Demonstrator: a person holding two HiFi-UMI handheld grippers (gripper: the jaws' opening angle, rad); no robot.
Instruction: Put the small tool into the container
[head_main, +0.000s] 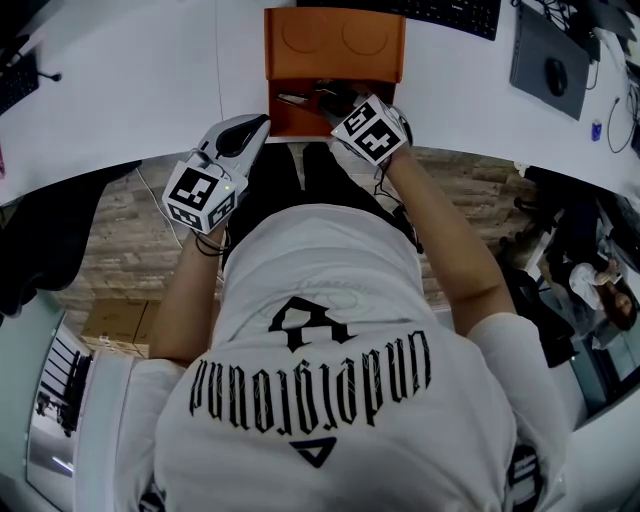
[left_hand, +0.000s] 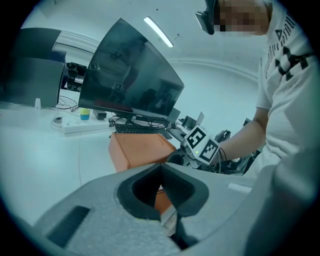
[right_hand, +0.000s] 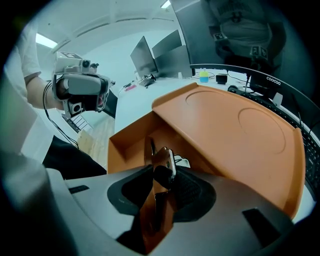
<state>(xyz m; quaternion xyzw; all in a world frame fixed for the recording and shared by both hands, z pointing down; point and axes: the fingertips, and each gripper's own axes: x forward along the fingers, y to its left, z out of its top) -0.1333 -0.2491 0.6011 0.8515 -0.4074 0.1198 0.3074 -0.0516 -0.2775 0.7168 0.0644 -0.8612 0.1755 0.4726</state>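
Between the pads of the right hand-held gripper (head_main: 350, 110) sits the small tool (right_hand: 162, 160), a short piece with a brown handle. The jaws are clenched on it, and it stands out in front of them, a little tilted. Just ahead of this gripper and below it is the open compartment of the orange container (right_hand: 225, 125). The far end of the tool is over this opening and is not yet lying inside. A few small things, one of them white, lie in the compartment, too small to name. To the left of this gripper, the left hand-held gripper (left_hand: 161, 167) is near the container's front corner, at the edge of the white tabletop (head_main: 140, 90). Its jaws are closed together with nothing between them.
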